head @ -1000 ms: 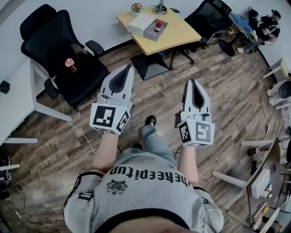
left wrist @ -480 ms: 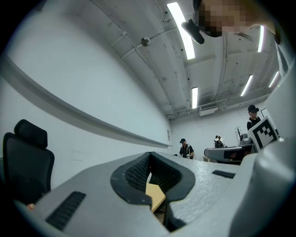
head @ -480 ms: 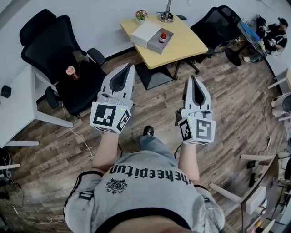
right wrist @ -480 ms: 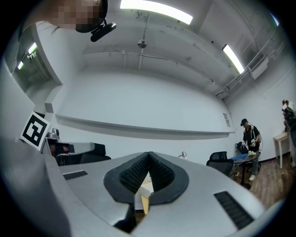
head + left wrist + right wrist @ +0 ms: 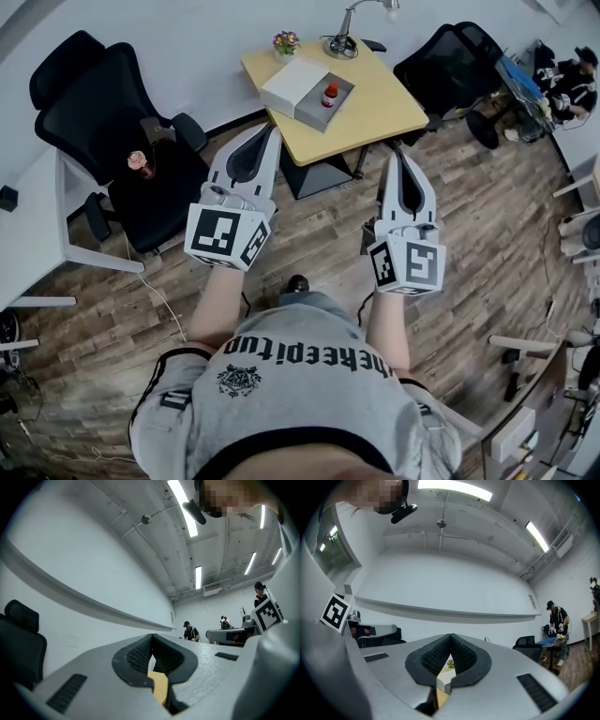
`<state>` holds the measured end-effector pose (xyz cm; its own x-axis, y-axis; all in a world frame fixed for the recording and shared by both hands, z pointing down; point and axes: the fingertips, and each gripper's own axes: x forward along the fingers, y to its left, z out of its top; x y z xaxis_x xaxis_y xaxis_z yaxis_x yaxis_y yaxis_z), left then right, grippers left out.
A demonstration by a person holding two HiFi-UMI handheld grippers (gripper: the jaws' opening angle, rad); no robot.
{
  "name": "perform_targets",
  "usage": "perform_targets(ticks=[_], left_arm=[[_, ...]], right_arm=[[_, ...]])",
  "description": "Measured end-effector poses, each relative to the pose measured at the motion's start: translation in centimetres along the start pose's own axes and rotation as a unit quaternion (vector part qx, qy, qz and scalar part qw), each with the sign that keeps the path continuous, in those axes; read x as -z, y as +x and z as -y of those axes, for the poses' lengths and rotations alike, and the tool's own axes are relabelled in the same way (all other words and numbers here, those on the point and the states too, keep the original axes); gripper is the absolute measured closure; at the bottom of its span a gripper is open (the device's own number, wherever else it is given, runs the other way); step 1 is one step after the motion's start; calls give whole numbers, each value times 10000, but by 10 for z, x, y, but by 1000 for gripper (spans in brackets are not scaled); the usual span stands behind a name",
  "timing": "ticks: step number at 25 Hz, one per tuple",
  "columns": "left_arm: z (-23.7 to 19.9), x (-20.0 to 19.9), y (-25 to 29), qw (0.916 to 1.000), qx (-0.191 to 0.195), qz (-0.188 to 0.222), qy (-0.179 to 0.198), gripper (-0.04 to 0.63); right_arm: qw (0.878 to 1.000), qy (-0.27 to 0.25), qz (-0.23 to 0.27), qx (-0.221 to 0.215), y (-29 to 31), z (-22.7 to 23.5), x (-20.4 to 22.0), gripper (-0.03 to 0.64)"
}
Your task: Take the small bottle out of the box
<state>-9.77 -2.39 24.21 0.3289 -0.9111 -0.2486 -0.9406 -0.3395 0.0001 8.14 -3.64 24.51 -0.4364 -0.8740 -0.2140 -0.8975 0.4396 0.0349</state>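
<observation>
A small bottle with a red cap (image 5: 329, 95) stands in a grey open box (image 5: 320, 99) on the yellow table (image 5: 375, 103) ahead, with the box's white lid (image 5: 290, 82) beside it on the left. My left gripper (image 5: 269, 131) and right gripper (image 5: 398, 157) are held side by side in front of the person's chest, short of the table's near edge. Both point at the table, shut, with nothing in their jaws. In the right gripper view a sliver of the white lid (image 5: 445, 681) and the yellow table shows through the jaw gap.
A black office chair (image 5: 103, 112) with a small pink item on its seat stands at the left, next to a white desk (image 5: 23, 225). A second black chair (image 5: 448, 61) is right of the table. A desk lamp (image 5: 349, 28) and a small flower pot (image 5: 284, 43) stand at the table's back. People work at the far right.
The person has walked forward: the table and box have come nearer and lower in the head view. Both grippers stay shut, held out the same way.
</observation>
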Motion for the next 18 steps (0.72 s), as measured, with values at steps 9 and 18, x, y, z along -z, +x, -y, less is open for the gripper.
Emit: perform_targets(ticks=[9,18], left_arm=[[4,12,54,10000,-36,22,67,592],[9,28,83,9998,-8,-136,144,592]], right_arm=[[9999,56,53,-148,37,38,12,615],[9995,249,-1,-172,58,62,31,615]])
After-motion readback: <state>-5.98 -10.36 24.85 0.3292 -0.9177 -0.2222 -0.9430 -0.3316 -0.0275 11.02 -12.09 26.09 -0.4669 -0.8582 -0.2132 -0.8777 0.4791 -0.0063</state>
